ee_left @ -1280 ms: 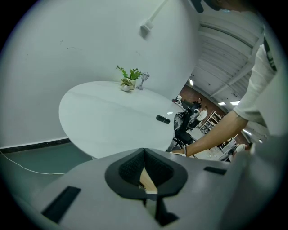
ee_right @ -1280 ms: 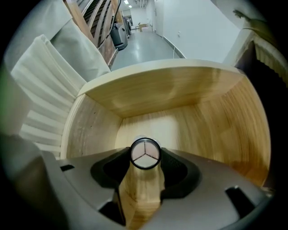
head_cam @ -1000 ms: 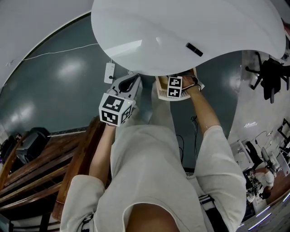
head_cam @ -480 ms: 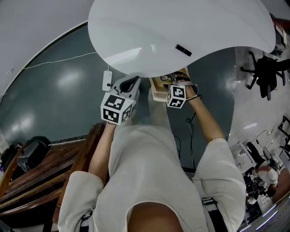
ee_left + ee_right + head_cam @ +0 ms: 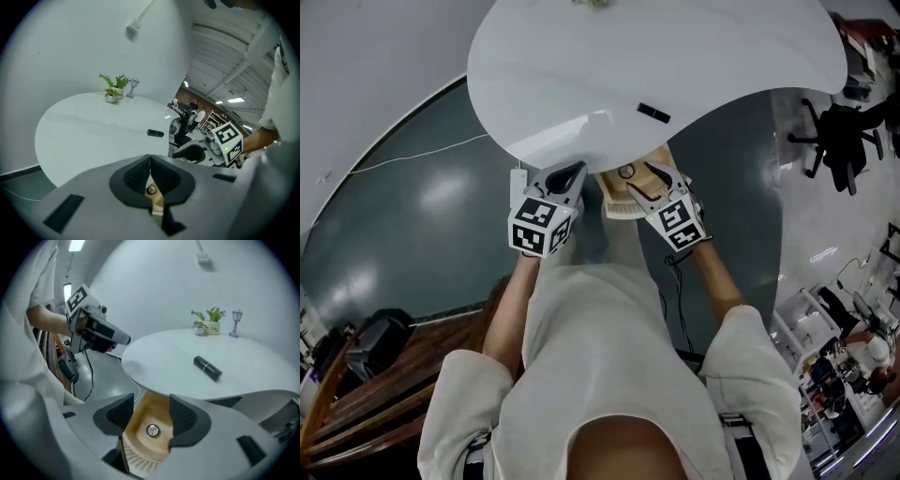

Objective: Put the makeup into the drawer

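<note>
Makeup [image 5: 653, 113] lies on the white table [image 5: 581, 66], at one o'clock from the wooden drawer [image 5: 623, 194] under its edge. Left tool [image 5: 566, 175] is closed and empty. Right tool [image 5: 659, 176] has just been closing; its jaws stand apart, with the drawer's knob [image 5: 153, 430] between them, untouched.

The round table [image 5: 675, 56] is plain glossy white. On it, the lipstick tube [image 5: 207, 368] is black with a thin pale band. At the table's near edge, the drawer [image 5: 145, 414] is honey-tan wood with a silver knob [image 5: 152, 430] and white ribbing. At the table's far side, a green plant [image 5: 209, 315] sits in a white pot [image 5: 211, 328]. Below the table, the floor [image 5: 412, 216] is dark teal. The left gripper [image 5: 150, 161] and right gripper [image 5: 151, 400] are light grey with black textured pads. Their cubes carry black-and-white square markers. The person's shirt [image 5: 600, 356] is off-white.
</note>
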Tool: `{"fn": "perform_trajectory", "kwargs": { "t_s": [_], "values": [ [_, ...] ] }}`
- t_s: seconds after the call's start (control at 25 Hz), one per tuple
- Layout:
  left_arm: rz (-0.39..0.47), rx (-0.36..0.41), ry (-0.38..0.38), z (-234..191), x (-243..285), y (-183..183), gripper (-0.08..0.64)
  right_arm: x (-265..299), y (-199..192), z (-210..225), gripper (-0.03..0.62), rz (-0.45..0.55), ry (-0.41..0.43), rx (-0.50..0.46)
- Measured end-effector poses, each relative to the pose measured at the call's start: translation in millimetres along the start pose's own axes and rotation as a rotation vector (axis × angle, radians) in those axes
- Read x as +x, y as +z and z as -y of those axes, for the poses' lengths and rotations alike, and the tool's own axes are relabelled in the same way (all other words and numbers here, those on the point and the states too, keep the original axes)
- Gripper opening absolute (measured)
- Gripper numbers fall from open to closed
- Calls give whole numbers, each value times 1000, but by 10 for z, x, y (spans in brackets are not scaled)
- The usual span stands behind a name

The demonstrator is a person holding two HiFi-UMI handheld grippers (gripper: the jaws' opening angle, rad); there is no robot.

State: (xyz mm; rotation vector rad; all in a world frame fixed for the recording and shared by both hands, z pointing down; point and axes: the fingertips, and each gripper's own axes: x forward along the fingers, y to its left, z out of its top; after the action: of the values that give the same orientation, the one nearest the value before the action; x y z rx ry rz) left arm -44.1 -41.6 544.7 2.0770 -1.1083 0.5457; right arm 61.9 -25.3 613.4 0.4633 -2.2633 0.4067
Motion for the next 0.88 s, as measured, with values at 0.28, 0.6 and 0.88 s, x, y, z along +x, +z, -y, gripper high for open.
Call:
{"fn": "perform_trajectory", "kwargs": {
  "t_s": [0.28,0.6,0.88],
  "values": [
    [6,12,-21,103,80,93,12,-327,525,606,225,88,-108,-51],
    [24,-3,7,37,-12,132,11,-96,750,1231,211,1,-134,-147],
    [36,-36,34,-57,-73,94,11,194,563,1318,170,-133,-75,-187]
  ]
}}
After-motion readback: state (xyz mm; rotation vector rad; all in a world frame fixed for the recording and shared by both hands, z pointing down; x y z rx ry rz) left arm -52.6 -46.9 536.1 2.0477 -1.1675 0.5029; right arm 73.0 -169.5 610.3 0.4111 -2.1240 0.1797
